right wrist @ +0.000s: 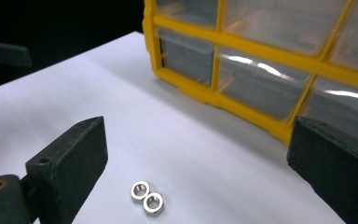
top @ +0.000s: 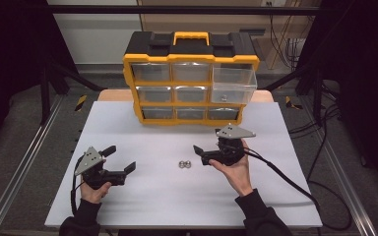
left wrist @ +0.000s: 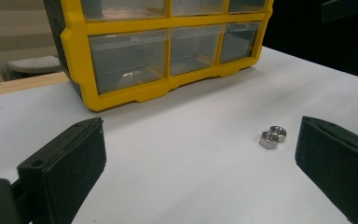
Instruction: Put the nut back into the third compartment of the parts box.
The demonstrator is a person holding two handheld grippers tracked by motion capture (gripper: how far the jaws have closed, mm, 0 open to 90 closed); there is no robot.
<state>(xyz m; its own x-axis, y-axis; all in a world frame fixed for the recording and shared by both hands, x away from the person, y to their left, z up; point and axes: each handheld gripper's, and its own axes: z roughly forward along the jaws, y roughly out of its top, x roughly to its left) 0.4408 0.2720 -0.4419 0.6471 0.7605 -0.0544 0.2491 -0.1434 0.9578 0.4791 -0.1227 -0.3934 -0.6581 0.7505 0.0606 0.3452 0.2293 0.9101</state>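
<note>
Nearest to the person, the left gripper (top: 120, 160) and the right gripper (top: 201, 154) both rest on the white table (top: 142, 201) with jaws spread wide and holding nothing, and two small shiny steel hex nuts (top: 184, 164) lie touching each other between them, close to the right gripper. Farther back stands the yellow and black plastic organiser with clear drawers (top: 191, 78). Its upper right drawer (top: 234, 84) is pulled out and seems to hold one small metal piece, though this is unclear.
</note>
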